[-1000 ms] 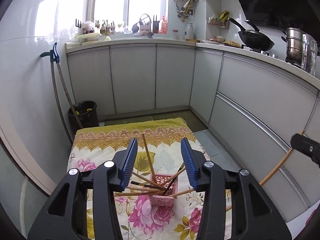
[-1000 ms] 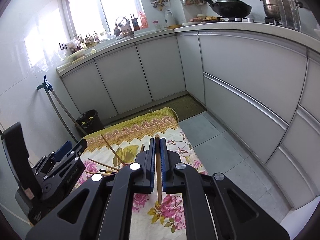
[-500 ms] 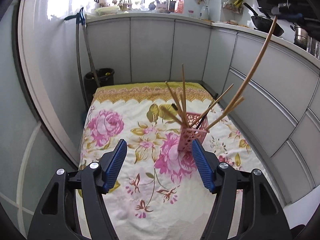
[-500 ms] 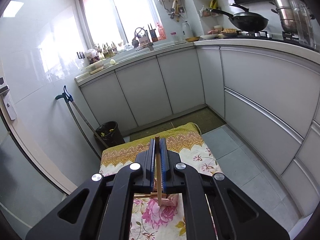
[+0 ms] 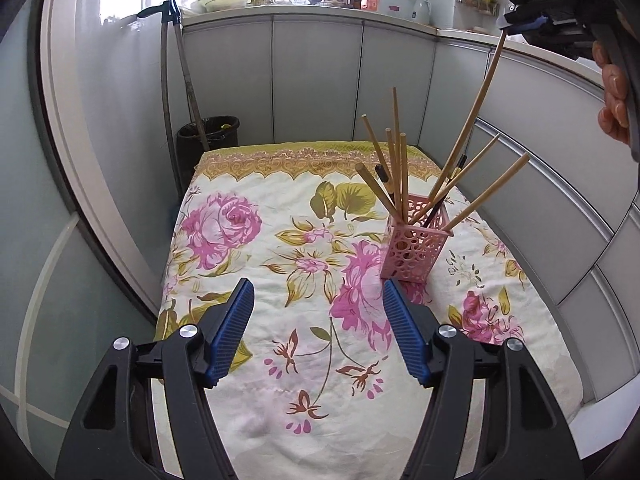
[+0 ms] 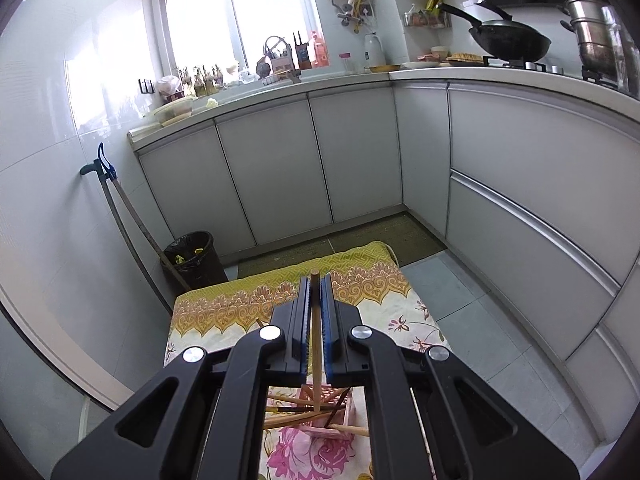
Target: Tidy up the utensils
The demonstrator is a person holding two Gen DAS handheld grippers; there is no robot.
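Observation:
A pink perforated holder (image 5: 416, 246) stands on the floral cloth (image 5: 248, 264), right of centre, with several wooden chopsticks and a dark one fanned out of it. My left gripper (image 5: 317, 286) hovers low over the cloth, short of the holder and to its left, open with nothing between its fingers. High at the top right, my right gripper (image 5: 516, 24) is shut on a long chopstick (image 5: 478, 104) that slants down into the holder. In the right wrist view the right gripper (image 6: 315, 280) pinches that chopstick (image 6: 316, 344) directly above the holder (image 6: 332, 420).
A black bin (image 5: 208, 136) and two long handles (image 5: 188, 80) stand against the wall beyond the cloth's far left corner. Grey cabinets (image 5: 540, 208) run close along the right side. A wok (image 6: 508, 40) and steel pot (image 6: 592, 40) sit on the counter.
My left gripper drew back from the holder, sank toward the cloth and spread wider. My right gripper carried its chopstick over the holder, and its lower end now sits among the others.

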